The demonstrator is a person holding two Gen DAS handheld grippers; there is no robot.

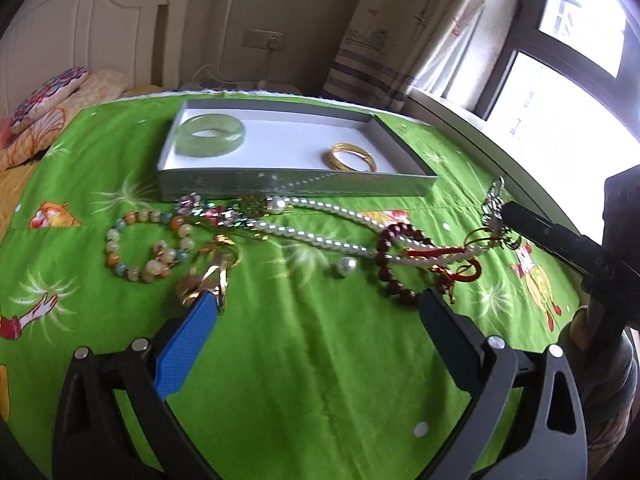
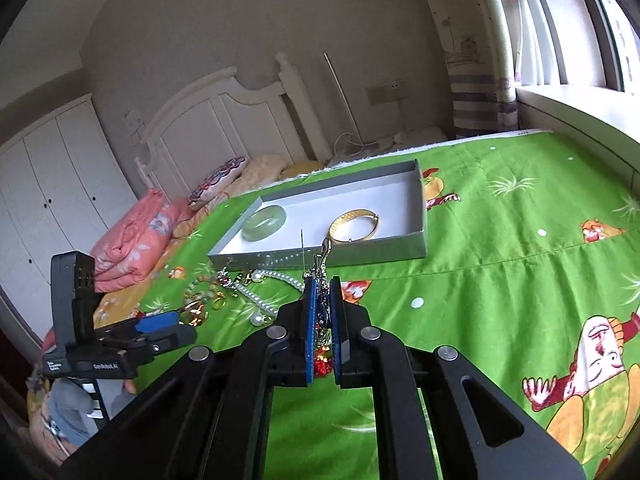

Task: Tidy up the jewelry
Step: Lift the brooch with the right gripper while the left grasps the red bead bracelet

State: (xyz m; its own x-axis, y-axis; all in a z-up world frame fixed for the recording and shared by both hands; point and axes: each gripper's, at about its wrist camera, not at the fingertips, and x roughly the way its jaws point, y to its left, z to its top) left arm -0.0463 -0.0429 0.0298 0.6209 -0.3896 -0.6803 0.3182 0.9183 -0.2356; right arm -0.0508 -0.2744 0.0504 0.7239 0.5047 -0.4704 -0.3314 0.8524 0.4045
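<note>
A grey box (image 1: 280, 184) with a white floor holds a pale green jade bangle (image 1: 210, 134) and a gold bangle (image 1: 352, 157). In front of it on the green cloth lie a pearl necklace (image 1: 320, 236), a multicoloured bead bracelet (image 1: 148, 248), a dark red bead bracelet (image 1: 390, 256) and a gold clasp piece (image 1: 216, 264). My left gripper (image 1: 320, 300) is open above the cloth, and its blue fingertip (image 1: 206, 304) is beside the gold piece. My right gripper (image 2: 322, 284) is shut on a silver chain ornament (image 2: 322, 258) with red parts, lifted in front of the box (image 2: 320, 256).
A loose pearl (image 1: 346, 266) lies between the necklace and my left fingers. Pillows and folded bedding (image 2: 136, 236) sit to the left by the headboard. A window sill (image 2: 580, 108) runs along the right. The right of the cloth (image 2: 500, 260) holds no jewelry.
</note>
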